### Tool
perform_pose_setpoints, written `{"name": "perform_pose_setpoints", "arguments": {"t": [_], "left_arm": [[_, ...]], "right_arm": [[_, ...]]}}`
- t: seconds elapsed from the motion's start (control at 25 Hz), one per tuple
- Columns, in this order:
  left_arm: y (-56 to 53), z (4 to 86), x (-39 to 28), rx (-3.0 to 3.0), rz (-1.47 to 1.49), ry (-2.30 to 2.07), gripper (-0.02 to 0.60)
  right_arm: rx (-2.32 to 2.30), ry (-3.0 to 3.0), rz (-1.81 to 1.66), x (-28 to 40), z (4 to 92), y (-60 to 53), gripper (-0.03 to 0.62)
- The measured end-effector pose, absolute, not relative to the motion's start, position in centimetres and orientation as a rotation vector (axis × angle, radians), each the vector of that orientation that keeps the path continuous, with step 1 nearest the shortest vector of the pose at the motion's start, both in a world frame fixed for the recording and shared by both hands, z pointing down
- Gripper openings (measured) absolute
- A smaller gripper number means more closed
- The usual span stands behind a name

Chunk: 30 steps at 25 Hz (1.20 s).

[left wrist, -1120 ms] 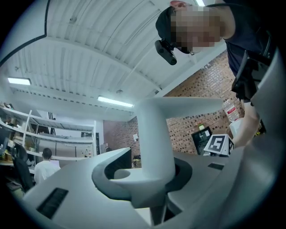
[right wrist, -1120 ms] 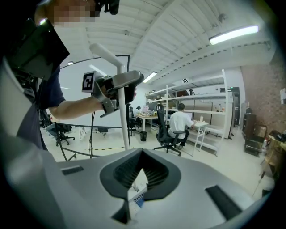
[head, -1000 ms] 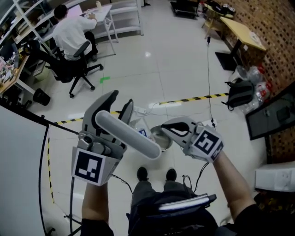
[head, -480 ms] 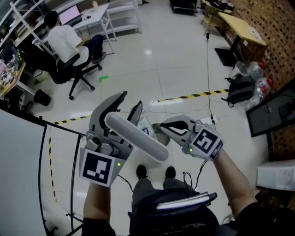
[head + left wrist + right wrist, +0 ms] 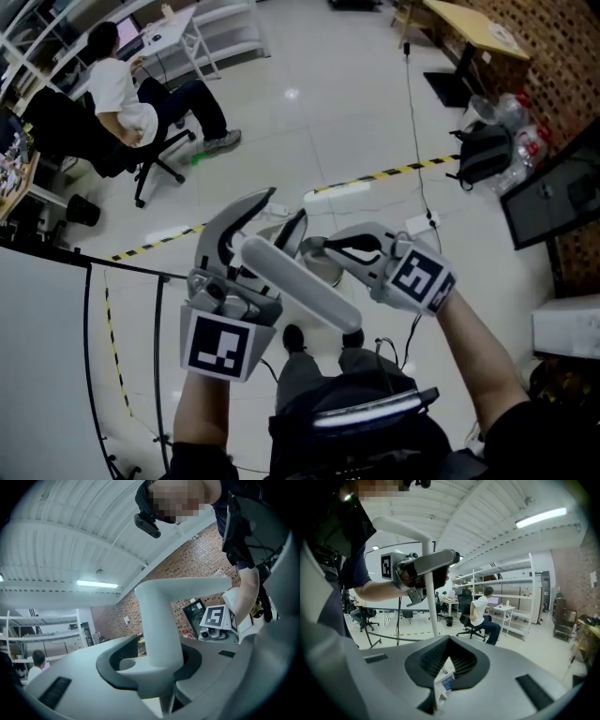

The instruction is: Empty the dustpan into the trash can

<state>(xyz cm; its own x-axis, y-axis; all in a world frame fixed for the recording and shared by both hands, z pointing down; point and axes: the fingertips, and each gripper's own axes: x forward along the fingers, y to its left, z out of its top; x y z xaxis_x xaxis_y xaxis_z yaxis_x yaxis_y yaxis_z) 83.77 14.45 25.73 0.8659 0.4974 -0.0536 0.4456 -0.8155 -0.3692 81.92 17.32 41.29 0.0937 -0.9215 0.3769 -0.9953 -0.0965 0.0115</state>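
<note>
My left tool (image 5: 281, 211) clenches the dustpan's white tubular plastic handle (image 5: 300, 286), held level, I judge, to keep the load in. My right tool (image 5: 314, 248), at three o'clock, pinches a small white blue-printed label (image 5: 444, 681), probably steadying the pan above the round grey trash can (image 5: 328, 272).

Glossy pale floor (image 5: 309, 122): yellow-black tape line (image 5: 394, 172) across it; black backpack (image 5: 483, 155) right; office chair (image 5: 150, 167) left.
</note>
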Motion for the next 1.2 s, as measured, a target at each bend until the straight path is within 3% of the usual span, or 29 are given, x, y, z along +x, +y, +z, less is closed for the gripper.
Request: {"name": "perform_pose_setpoints", "arguments": {"t": [1.2], "left_arm": [[26.1, 30.2, 83.0, -2.462, 0.135, -0.963, 0.146]], "right_arm": [[2.298, -1.785, 0.469, 82.8, 44.2, 26.4, 0.012]]}}
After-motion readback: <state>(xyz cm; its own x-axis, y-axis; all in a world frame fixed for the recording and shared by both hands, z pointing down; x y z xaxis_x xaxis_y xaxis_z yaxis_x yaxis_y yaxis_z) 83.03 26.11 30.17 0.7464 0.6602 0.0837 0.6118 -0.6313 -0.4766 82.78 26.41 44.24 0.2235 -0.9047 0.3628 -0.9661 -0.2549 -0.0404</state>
